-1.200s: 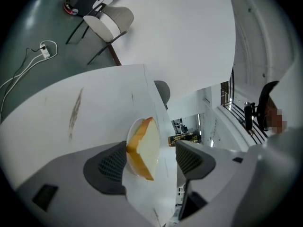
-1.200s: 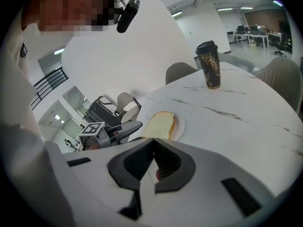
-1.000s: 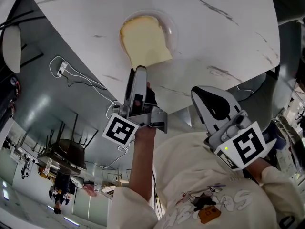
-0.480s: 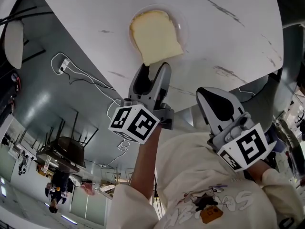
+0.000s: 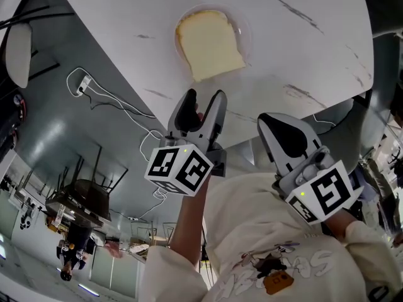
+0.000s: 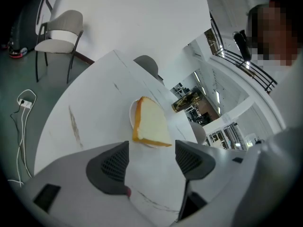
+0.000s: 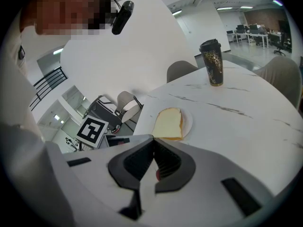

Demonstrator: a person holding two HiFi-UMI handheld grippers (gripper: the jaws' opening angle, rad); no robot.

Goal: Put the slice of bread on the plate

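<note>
The slice of bread (image 5: 211,43) lies flat on a small white plate (image 5: 244,25) on the white marble table (image 5: 308,36). My left gripper (image 5: 203,99) hovers just short of the bread's near edge, open and holding nothing. In the left gripper view the bread (image 6: 151,124) sits on the plate (image 6: 131,113) beyond the spread jaws of the left gripper (image 6: 151,160). My right gripper (image 5: 269,123) hangs at the table's near edge, shut and empty. The right gripper view has the bread (image 7: 169,123) and plate (image 7: 189,122) past the closed right gripper (image 7: 154,162).
A dark patterned lidded cup (image 7: 211,63) stands on the table beyond the plate. Chairs (image 6: 61,25) stand around the table. A power strip and cable (image 5: 94,96) lie on the floor to the left.
My left gripper has drawn back from the bread's edge toward the person and turned, its jaws now plainly apart. The bread stays on the plate. The right gripper has barely moved.
</note>
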